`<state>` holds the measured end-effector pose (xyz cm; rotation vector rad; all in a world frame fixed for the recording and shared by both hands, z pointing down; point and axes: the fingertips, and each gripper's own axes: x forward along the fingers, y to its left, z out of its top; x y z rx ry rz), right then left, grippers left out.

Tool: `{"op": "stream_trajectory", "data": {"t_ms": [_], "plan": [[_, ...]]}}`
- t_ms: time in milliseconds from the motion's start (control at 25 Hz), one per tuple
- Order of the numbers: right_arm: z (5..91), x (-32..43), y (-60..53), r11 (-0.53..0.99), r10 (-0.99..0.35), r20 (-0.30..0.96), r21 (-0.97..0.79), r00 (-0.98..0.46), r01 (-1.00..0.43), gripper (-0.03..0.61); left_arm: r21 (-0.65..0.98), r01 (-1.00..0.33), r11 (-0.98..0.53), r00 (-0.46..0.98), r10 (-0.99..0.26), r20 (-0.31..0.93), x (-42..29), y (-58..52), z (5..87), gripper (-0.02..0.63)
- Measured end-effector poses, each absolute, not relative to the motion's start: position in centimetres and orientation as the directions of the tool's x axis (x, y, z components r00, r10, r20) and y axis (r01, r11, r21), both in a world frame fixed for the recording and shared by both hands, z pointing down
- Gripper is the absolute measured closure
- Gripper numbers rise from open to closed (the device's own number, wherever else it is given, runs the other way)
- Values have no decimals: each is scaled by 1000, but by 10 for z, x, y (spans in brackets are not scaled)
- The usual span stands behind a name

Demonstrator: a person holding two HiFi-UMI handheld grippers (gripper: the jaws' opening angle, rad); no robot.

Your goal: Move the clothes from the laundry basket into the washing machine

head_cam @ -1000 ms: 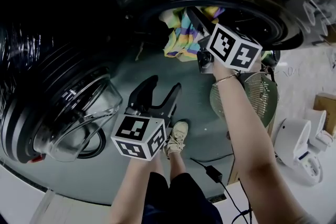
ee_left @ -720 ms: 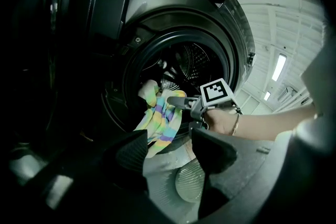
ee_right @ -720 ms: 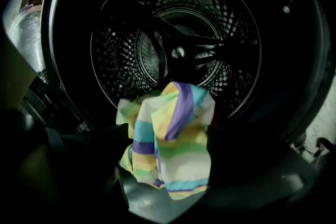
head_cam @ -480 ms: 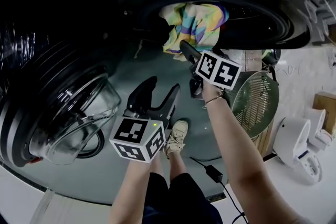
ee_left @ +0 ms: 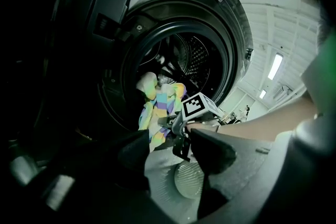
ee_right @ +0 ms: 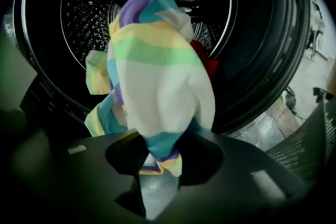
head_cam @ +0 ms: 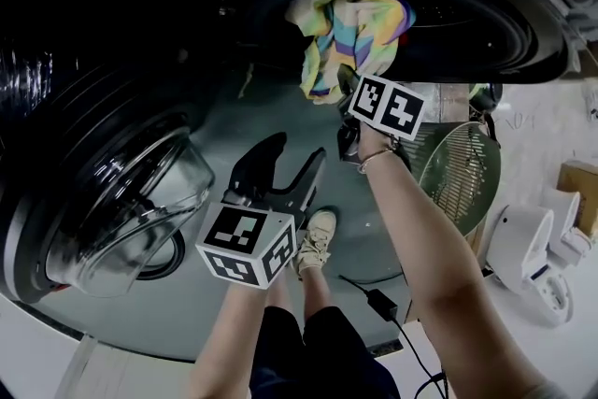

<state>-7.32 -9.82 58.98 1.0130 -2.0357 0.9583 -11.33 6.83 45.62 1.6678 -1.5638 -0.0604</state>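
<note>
the striped cloth (ee_right: 157, 81) is clamped by the right gripper (ee_right: 157, 160), whose jaws have just been closing on it, at the washing machine (ee_right: 257, 60) mouth, twelve o'clock in the head view (red fabric (ee_right: 207, 64) behind). the left gripper (ee_left: 169, 140) is held agape, empty, at seven o'clock.

In the head view, the top of the washing machine (head_cam: 523, 23) runs off the upper edge, and the drum behind its mouth is too dark to read. The striped cloth (ee_right: 157, 76) hanging from that mouth covers most of a red garment (ee_right: 206, 63) deeper in the drum. The cloth's lower end vanishes between the jaws of the right tongs (ee_right: 157, 160), which have just been closing on it. Right of the machine, a round green mesh thing (head_cam: 462, 168) sits partly behind the forearm (head_cam: 420, 229); whether it is a fan or a basket cannot be told. The machine's open door (head_cam: 121, 201) is cut by the left edge.
</note>
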Motion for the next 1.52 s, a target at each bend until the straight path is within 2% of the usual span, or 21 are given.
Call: {"op": "stream_trajectory", "data": {"t_ms": [80, 160, 400, 600, 960, 1000, 1040, 1080, 1120, 1200, 1280, 1520], "plan": [[577, -74, -98, 455, -389, 777, -305, -495, -836, 458, 585, -803, 111, 231, -847, 478, -110, 66, 454, 256], [556, -78, -100, 468, -435, 729, -317, -528, -825, 479, 593, -797, 112, 230, -853, 469, -109, 63, 451, 258], [483, -99, -120, 499, -554, 554, -377, -621, -781, 486, 588, -803, 102, 233, -853, 466, -112, 58, 442, 261], [447, -113, -146, 500, -620, 462, -390, -634, -773, 488, 578, -810, 101, 228, -854, 468, -117, 57, 436, 264], [385, -150, -189, 592, -666, 288, -356, -688, -723, 480, 582, -809, 89, 233, -859, 456, -115, 56, 429, 265], [389, -156, -189, 611, -639, 295, -365, -710, -702, 443, 582, -808, 91, 232, -859, 456, -115, 56, 429, 265], [398, -162, -188, 625, -602, 323, -379, -731, -682, 296, 583, -807, 93, 230, -860, 456, -116, 55, 430, 265], [410, -165, -186, 629, -563, 370, -389, -739, -674, 123, 583, -807, 94, 229, -860, 456, -116, 55, 430, 265], [423, -166, -183, 619, -535, 427, -390, -729, -682, 44, 582, -808, 94, 228, -860, 456, -116, 54, 431, 265], [442, -158, -180, 583, -523, 512, -369, -682, -724, -5, 580, -810, 90, 230, -860, 456, -115, 53, 431, 272], [450, -147, -178, 554, -536, 537, -358, -652, -751, -20, 579, -811, 86, 235, -858, 457, -113, 52, 432, 273], [449, -130, -162, 541, -530, 533, -387, -659, -747, -18, 569, -818, 83, 232, -858, 458, -113, 48, 427, 273]]}}
